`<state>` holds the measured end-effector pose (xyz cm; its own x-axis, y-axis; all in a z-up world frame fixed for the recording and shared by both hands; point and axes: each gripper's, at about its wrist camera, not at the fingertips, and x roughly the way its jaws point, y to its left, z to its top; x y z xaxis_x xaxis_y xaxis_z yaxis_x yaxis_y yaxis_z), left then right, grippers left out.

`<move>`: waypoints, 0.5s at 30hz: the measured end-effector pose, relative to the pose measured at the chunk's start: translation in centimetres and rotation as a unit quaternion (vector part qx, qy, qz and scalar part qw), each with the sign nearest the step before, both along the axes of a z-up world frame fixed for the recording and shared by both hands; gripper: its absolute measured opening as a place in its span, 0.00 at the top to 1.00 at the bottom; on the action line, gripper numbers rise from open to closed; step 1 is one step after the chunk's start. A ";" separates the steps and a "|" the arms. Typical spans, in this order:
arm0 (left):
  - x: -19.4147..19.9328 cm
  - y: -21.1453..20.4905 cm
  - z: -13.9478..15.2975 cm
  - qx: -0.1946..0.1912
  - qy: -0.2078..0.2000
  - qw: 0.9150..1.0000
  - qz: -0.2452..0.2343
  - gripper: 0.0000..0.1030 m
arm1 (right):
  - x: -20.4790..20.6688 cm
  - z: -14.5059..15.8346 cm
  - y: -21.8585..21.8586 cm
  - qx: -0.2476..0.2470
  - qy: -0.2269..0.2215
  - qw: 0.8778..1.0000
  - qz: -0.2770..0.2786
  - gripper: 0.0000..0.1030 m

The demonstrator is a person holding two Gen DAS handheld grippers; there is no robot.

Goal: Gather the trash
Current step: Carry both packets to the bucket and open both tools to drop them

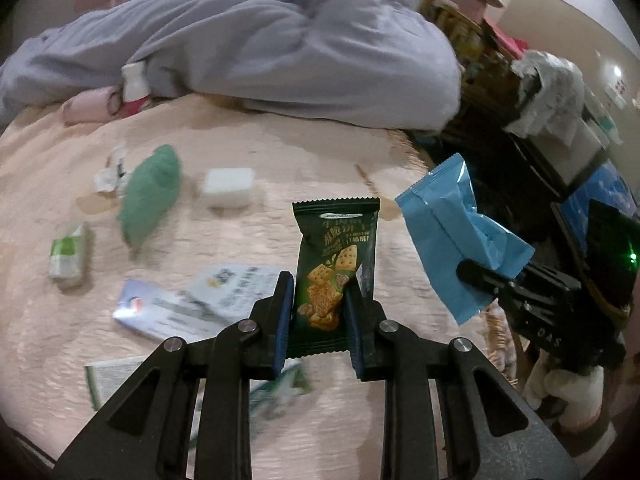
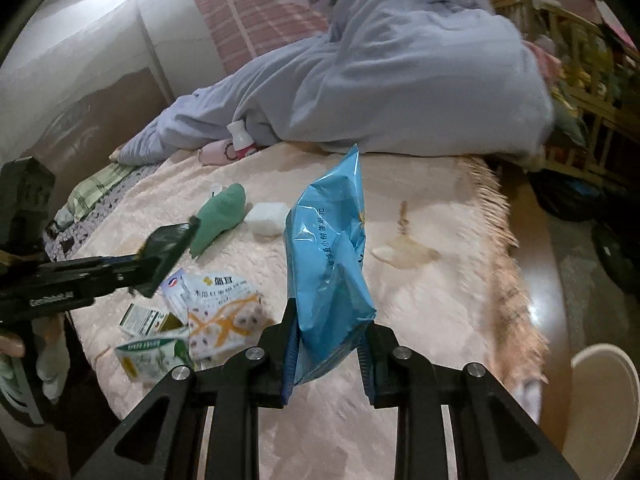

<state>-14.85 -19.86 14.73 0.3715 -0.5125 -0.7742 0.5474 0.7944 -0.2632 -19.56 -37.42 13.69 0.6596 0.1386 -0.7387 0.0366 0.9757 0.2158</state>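
My left gripper (image 1: 318, 296) is shut on a dark green cracker wrapper (image 1: 338, 252), held upright above the pink bedspread (image 1: 280, 152). My right gripper (image 2: 330, 320) is shut on a blue plastic bag (image 2: 332, 256) that stands up between its pads. In the left wrist view the blue bag (image 1: 444, 232) hangs at the right in the right gripper (image 1: 480, 276). From the right wrist view the left gripper (image 2: 140, 276) shows at the left with the green wrapper (image 2: 170, 244). Several wrappers and paper packs (image 2: 212, 312) lie on the bed below.
A green cloth (image 1: 150, 196), a white block (image 1: 228, 186) and a small green-white pack (image 1: 68, 256) lie on the bed. A grey blanket heap (image 1: 280, 40) fills the far side. A wooden shelf (image 2: 580, 92), a dark bag (image 2: 568, 192) on the floor and a round white rim (image 2: 604, 400) stand right.
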 end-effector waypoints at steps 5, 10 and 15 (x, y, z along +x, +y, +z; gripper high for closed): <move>-2.0 -3.7 -0.1 0.001 -0.003 1.000 -0.028 0.79 | -2.9 -0.1 -1.8 -0.003 -0.001 1.000 -0.020 0.76; -3.5 -7.0 -0.2 -0.002 -0.001 0.999 -0.054 0.79 | -6.1 -0.1 -4.6 -0.005 0.001 0.999 -0.049 0.76; -5.6 -11.1 -0.3 -0.003 0.001 0.996 -0.088 0.79 | -8.9 -0.1 -7.5 -0.012 0.003 0.997 -0.080 0.76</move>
<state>-20.42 -30.95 14.38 0.2734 -0.5739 -0.7719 0.6773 0.6847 -0.2691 -28.50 -44.96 13.58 0.6676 0.0142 -0.7444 0.1941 0.9619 0.1924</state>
